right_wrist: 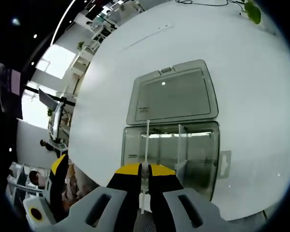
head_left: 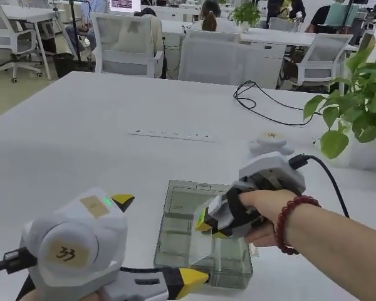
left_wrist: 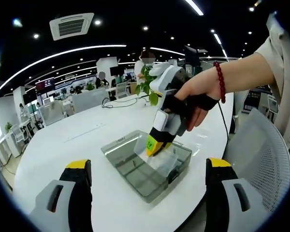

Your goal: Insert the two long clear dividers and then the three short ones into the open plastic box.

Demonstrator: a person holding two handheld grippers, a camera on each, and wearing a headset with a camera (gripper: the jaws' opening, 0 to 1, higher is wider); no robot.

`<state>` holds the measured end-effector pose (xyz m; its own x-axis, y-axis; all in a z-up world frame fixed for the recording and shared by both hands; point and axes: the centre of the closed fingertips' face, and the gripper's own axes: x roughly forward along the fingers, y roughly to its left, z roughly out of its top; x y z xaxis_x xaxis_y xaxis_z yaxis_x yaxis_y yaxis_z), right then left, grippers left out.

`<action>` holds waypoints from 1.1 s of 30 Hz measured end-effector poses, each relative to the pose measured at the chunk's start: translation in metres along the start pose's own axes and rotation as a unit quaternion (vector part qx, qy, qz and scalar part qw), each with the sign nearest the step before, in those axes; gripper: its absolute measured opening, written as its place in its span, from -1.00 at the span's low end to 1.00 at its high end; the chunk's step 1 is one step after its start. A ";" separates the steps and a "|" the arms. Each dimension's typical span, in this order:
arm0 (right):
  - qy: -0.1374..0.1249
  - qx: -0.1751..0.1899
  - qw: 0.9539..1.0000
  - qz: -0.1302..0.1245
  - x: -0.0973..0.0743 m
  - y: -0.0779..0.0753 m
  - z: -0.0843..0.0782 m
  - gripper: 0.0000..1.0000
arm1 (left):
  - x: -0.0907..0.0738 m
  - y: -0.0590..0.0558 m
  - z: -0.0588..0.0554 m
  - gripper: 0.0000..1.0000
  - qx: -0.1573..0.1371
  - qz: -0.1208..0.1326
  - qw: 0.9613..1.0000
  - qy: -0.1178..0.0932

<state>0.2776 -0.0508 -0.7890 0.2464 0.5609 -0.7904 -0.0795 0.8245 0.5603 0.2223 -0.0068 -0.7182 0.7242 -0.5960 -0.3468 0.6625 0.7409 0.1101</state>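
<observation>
- Clear plastic divider (right_wrist: 146,140), seen edge-on in the right gripper view, is pinched by our right claw (right_wrist: 141,170), whose jaws are pressed together on its near end. It hangs over the left part of the box base, lower centre of that frame.
- We see the open plastic box (head_left: 172,241) on the white table (head_left: 81,138), lower centre of the head view, with its lid (right_wrist: 171,92) lying flat beyond the base.
- One standing divider (right_wrist: 179,145) appears seated in the base, right of centre. We cannot tell whether it is a long or a short one.
- Our left claw (head_left: 156,239) is spread wide and holds nothing, at the lower left of the head view, near the box but apart from it.
- We judge the main risk to be a crooked entry. The wall slots are hard to see through clear plastic, so one end could catch while the other rides on the rim and jams or bows.
- Nothing steadies the box, so an off-square push could slide or tip it.
- Slick plastic held by such a narrow pinch could pivot between the jaws.
</observation>
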 end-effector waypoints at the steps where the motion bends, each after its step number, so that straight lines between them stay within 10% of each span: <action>1: 0.004 0.001 1.000 -0.001 0.002 -0.001 0.001 -0.87 | 0.001 0.000 0.000 1.00 -0.002 -0.001 1.000 -0.001; 33: 0.062 0.002 0.997 -0.035 0.025 -0.007 -0.007 -0.87 | 0.001 0.012 -0.006 1.00 -0.022 0.011 1.000 -0.001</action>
<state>0.2775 -0.0418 -0.8139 0.1299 0.5078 -0.8516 -0.0629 0.8614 0.5041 0.2305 0.0035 -0.7230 0.7389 -0.5805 -0.3421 0.6376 0.7665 0.0766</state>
